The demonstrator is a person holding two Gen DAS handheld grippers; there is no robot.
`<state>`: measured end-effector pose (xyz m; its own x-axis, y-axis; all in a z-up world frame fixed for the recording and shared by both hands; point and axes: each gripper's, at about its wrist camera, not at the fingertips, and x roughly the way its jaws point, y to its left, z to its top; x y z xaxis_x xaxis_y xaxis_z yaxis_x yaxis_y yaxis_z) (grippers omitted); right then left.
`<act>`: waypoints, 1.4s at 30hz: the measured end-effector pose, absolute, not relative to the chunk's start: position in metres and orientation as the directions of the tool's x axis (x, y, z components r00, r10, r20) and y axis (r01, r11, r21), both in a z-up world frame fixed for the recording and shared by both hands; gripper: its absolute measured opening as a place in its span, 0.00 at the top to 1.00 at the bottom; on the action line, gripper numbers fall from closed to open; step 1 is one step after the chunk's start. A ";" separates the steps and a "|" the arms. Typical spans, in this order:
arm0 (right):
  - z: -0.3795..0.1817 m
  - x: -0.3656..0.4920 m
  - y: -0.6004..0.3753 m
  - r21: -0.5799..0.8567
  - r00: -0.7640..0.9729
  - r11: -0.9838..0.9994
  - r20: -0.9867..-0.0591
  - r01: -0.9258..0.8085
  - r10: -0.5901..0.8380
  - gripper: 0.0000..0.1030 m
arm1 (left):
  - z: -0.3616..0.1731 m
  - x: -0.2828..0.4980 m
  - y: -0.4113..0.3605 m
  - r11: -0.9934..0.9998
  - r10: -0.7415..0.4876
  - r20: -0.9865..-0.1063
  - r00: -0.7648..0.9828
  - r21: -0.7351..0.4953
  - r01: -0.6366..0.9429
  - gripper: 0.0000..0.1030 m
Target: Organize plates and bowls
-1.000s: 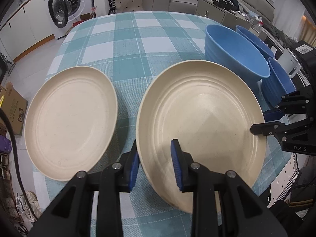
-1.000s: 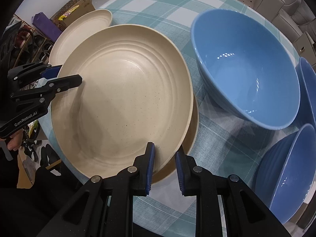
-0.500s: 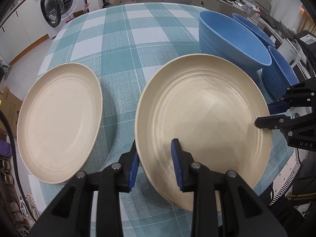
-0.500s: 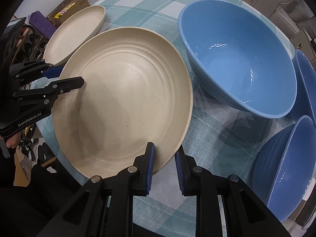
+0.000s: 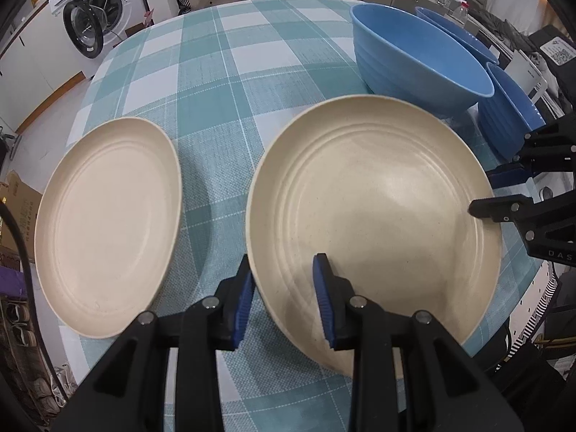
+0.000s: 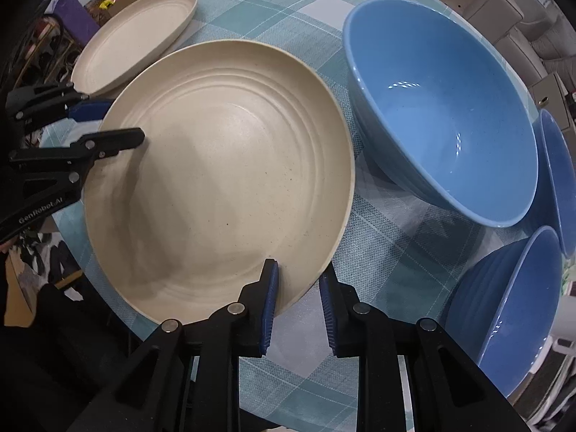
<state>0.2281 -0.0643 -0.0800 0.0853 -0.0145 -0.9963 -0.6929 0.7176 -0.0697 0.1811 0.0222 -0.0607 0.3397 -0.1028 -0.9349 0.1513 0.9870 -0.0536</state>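
Cream plates (image 5: 374,208), two; blue bowls (image 6: 442,115), three

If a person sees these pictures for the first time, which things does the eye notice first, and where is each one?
First comes the large cream plate near the table's front edge, with the left tool and the right tool each clamped on its rim from opposite sides. Next, the big blue bowl stands just beyond the plate, with two more blue bowls beside it. A second cream plate lies apart on the checked tablecloth.

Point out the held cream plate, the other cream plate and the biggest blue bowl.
Held cream plate (image 5: 378,216): left wrist view, its centre.
Other cream plate (image 5: 108,226): left wrist view, its centre.
Biggest blue bowl (image 6: 442,118): right wrist view, its inside.
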 end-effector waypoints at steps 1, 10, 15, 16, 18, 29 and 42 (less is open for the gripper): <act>-0.082 0.227 -0.062 -0.080 0.088 0.711 -0.996 -0.698 -0.025 0.78 | -0.061 0.181 0.022 0.987 -0.102 -0.935 0.340 -0.051 0.154 0.71; -0.091 0.222 -0.055 -0.107 0.107 0.697 -0.993 -0.709 -0.044 0.76 | -0.065 0.181 0.024 0.985 -0.121 -0.935 0.332 -0.072 0.155 0.70; -0.094 0.219 -0.058 -0.105 0.113 0.698 -0.993 -0.708 -0.035 0.73 | -0.064 0.181 0.025 0.985 -0.131 -0.932 0.339 -0.084 0.149 0.70; -0.095 0.219 -0.059 -0.105 0.114 0.699 -0.993 -0.708 -0.033 0.71 | -0.063 0.181 0.026 0.985 -0.135 -0.929 0.345 -0.089 0.148 0.69; -0.093 0.216 -0.062 -0.094 0.115 0.702 -0.993 -0.706 -0.017 0.69 | -0.061 0.179 0.028 0.984 -0.147 -0.922 0.358 -0.101 0.144 0.68; -0.064 0.205 -0.079 0.012 0.144 0.721 -0.977 -0.693 0.155 0.56 | -0.027 0.157 0.045 0.986 -0.162 -0.857 0.489 -0.121 0.116 0.56; -0.029 0.201 -0.063 0.122 0.175 0.687 -0.922 -0.716 0.346 0.47 | 0.002 0.133 0.069 0.994 -0.111 -0.794 0.598 -0.089 0.066 0.45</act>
